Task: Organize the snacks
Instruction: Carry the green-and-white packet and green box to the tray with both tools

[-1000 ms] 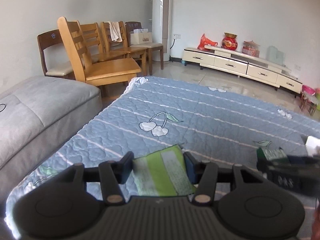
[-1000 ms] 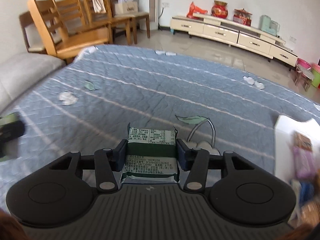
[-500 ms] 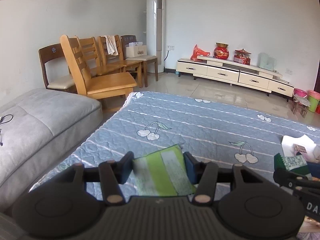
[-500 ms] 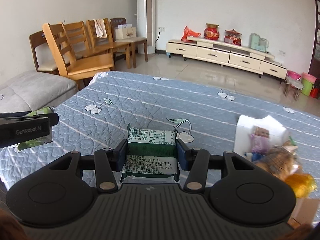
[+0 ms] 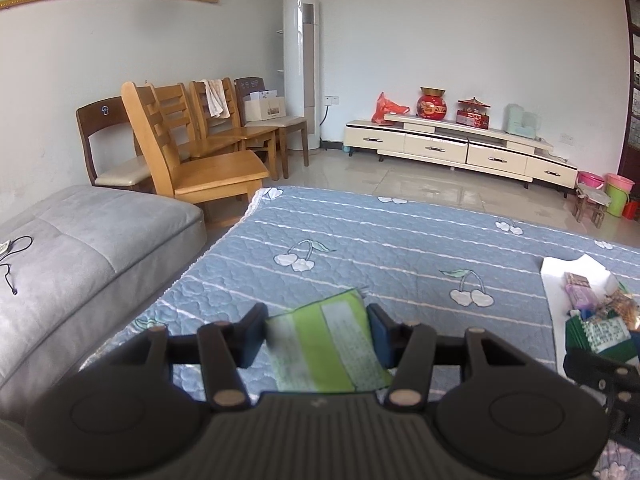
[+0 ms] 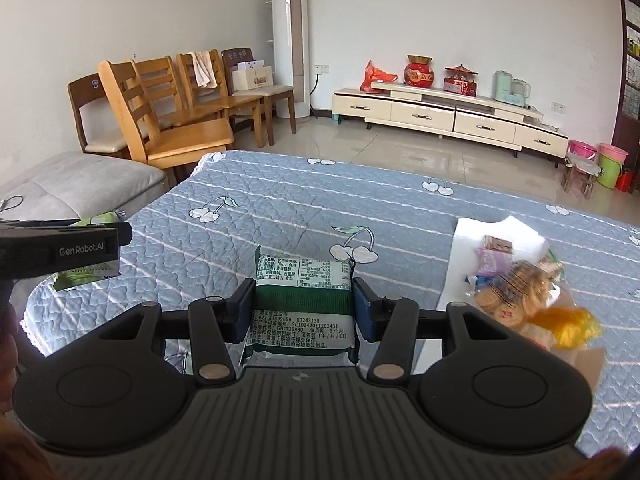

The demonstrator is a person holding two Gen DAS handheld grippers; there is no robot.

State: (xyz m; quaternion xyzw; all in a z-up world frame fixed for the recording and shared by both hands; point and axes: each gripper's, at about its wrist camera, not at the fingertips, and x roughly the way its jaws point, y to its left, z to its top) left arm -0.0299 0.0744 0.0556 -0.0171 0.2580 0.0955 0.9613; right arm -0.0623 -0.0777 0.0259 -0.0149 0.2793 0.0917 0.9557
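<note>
My left gripper (image 5: 316, 334) is shut on a light green snack packet (image 5: 326, 344) and holds it above the blue quilted table (image 5: 400, 248). My right gripper (image 6: 304, 304) is shut on a dark green snack packet (image 6: 303, 300), also held above the table. A white box (image 6: 466, 256) with several snacks inside, among them a bag of cookies (image 6: 510, 292) and a purple packet (image 6: 490, 260), sits to the right of my right gripper. The box also shows at the right edge of the left wrist view (image 5: 554, 292). The left gripper shows at the left edge of the right wrist view (image 6: 60, 248).
A grey sofa (image 5: 80, 248) lies left of the table. Several wooden chairs (image 5: 192, 152) stand behind it. A low white TV cabinet (image 5: 460, 148) and a tall air conditioner (image 5: 302, 68) stand along the far wall. Pink and green buckets (image 5: 608, 192) sit at the far right.
Both grippers have risen and tilted up with their packets still held, so more of the room shows. The right gripper has moved towards the white box, which now shows fully.
</note>
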